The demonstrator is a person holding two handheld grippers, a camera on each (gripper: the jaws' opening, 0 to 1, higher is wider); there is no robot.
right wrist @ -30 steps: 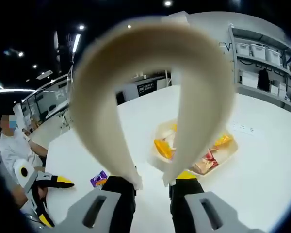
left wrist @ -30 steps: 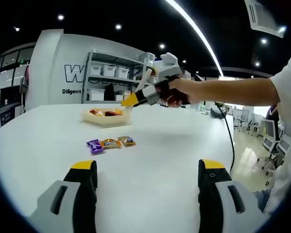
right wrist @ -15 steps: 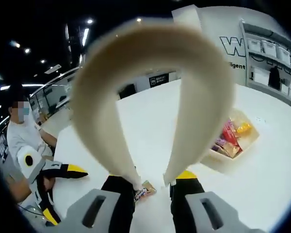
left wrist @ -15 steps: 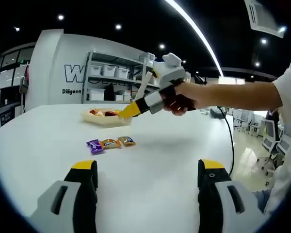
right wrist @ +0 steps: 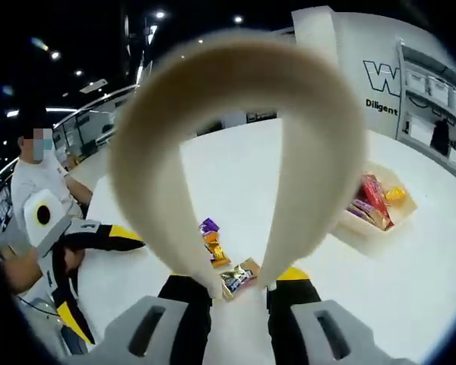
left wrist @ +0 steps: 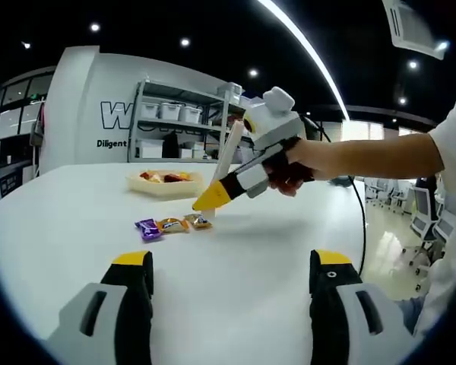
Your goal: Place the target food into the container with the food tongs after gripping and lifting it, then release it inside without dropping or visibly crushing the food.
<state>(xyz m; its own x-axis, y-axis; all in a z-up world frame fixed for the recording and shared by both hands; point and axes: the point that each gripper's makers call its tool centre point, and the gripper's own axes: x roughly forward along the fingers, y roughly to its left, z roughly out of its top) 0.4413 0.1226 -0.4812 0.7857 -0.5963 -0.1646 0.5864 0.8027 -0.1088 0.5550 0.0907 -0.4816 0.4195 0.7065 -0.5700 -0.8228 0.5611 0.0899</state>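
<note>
cream looped food tongs point(right wrist: 235, 114) pinched in right gripper point(right wrist: 238, 285), over glossy snack packets point(right wrist: 237, 277), left gripper point(left wrist: 232, 275) spread

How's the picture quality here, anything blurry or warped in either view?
Right gripper view: the cream food tongs loom close, soft-edged and ballooned by the fisheye; the wrapped snack beyond stays readable. Left gripper view: sharp overall; the ceiling light strip bows and glares.

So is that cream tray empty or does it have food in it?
Partly filled: the cream tray holds several colourful wrapped snacks.
</note>
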